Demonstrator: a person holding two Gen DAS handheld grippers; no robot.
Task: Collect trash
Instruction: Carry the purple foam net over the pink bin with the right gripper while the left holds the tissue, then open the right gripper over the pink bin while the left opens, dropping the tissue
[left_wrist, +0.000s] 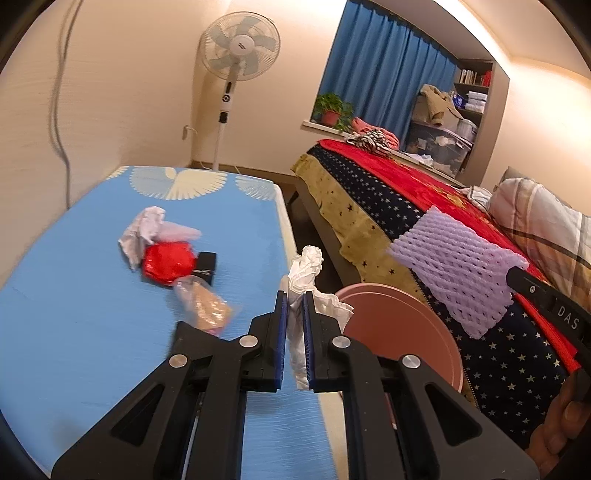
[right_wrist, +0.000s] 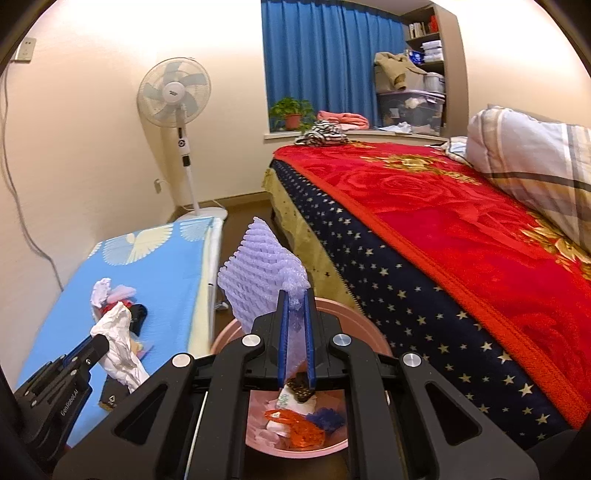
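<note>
Two grippers each clamp one piece: the left gripper (left_wrist: 294, 317) a crumpled white tissue (left_wrist: 304, 273), the right gripper (right_wrist: 295, 317) a purple foam net (right_wrist: 258, 273), above one pink bin (right_wrist: 369, 325).

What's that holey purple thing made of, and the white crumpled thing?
The purple net sleeve looks like soft foam mesh: puffy, matte, woven strands with regular holes. The white wad looks like tissue paper: thin, creased, limp, though it might be thin plastic.
</note>
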